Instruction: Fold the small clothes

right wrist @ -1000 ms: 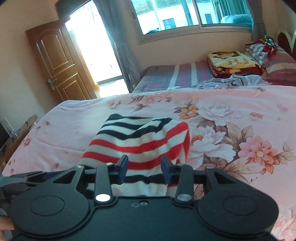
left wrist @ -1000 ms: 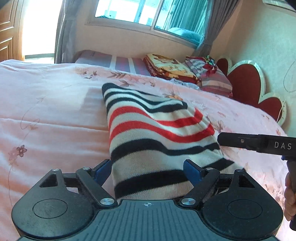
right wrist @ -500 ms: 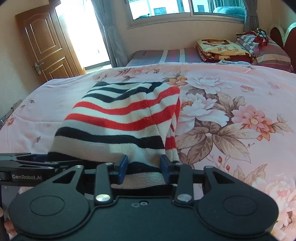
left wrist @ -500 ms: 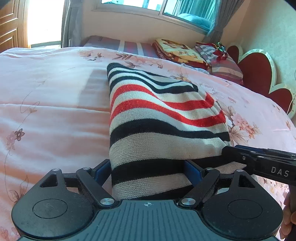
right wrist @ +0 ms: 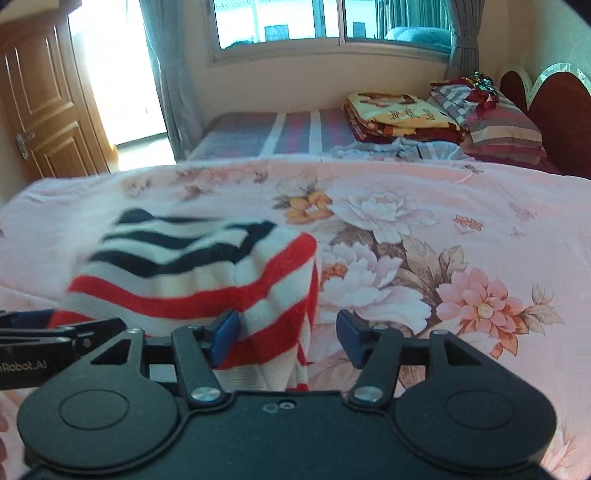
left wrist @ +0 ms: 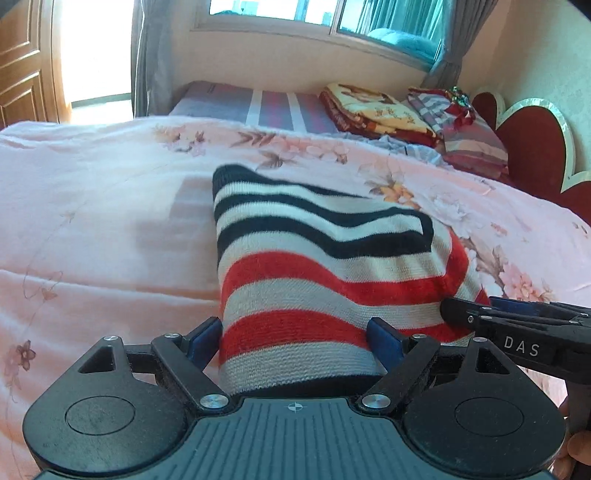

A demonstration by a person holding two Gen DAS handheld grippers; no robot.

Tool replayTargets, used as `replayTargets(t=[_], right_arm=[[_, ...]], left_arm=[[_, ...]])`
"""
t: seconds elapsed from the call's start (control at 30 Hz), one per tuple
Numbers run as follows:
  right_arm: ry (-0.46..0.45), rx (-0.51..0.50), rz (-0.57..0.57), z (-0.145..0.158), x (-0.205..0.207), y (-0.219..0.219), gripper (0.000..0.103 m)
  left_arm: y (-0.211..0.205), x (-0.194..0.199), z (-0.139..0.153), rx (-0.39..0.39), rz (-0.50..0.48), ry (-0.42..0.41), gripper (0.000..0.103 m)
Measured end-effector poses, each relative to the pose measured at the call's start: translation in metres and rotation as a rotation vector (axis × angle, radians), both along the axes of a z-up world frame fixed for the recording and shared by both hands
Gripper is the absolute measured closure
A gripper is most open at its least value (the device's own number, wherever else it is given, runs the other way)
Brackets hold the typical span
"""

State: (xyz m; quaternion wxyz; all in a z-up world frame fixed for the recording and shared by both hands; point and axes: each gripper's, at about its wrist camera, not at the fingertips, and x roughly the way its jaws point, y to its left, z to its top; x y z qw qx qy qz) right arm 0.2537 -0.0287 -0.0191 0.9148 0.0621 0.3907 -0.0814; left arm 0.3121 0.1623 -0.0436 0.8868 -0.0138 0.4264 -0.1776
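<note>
**Desk:** Where is the garment?

**Operator:** The striped sweater lies on the pink floral bedspread, near my edge of the bed. It is banded in navy, cream and red. The navy end points towards the window and the red bands are closest to me.

**Desk:** What about your left tool?

**Operator:** The left gripper stands very wide and has just been opening further. The sweater's near end fills the whole gap, with one blue pad at each side edge of the knit. I can't tell whether those pads press on it or only sit against it.

**Desk:** And the right one?

**Operator:** The right gripper is parted and has just been opening. The sweater's right-hand corner sits between its jaws. The left pad is against the red and cream knit. The other pad is clear of the cloth, with bare bedspread showing between them, so I'm not gripping anything on that side.

**Desk:** Are the two tools close together?

**Operator:** Yes. In my left view the right tool's black fingers reach in from the right edge and meet the sweater's right side at the lower red stripes.

**Desk:** What else is on the bed?

**Operator:** Folded blankets and a striped pillow are on the far side, beside the red headboard. They are well apart from the sweater
</note>
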Motion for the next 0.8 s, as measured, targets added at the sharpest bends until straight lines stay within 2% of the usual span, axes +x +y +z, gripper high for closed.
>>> replayTargets(t=[0.07, 0.13, 0.27, 0.4, 0.5, 0.63, 0.8], right_arm=[[0.003, 0.035, -0.008, -0.007, 0.0, -0.004, 0.045], [0.005, 0.048, -0.006, -0.004, -0.004, -0.006, 0.044], [-0.023, 0.064, -0.02, 0.008, -0.021, -0.01, 0.025], [-0.017, 0.053, -0.028, 0.013, -0.037, -0.01, 0.022], [-0.002, 0.027, -0.023, 0.01, -0.047, -0.007, 0.02], [0.036, -0.036, -0.011, -0.004, -0.056, -0.003, 0.017], [-0.043, 0.028, -0.055, 0.01, -0.083, -0.009, 0.015]], left_arm=[[0.003, -0.002, -0.004, -0.001, 0.027, 0.006, 0.0], [0.002, -0.005, -0.006, -0.003, 0.009, 0.001, 0.0], [0.001, -0.007, -0.005, 0.003, 0.028, 0.034, 0.0], [0.0, -0.003, -0.002, 0.014, 0.073, 0.092, 0.0], [-0.003, -0.005, -0.001, 0.031, 0.096, 0.099, 0.0], [-0.01, -0.014, 0.003, 0.088, 0.099, 0.046, 0.0], [-0.017, -0.028, 0.012, 0.172, 0.071, -0.048, 0.0]])
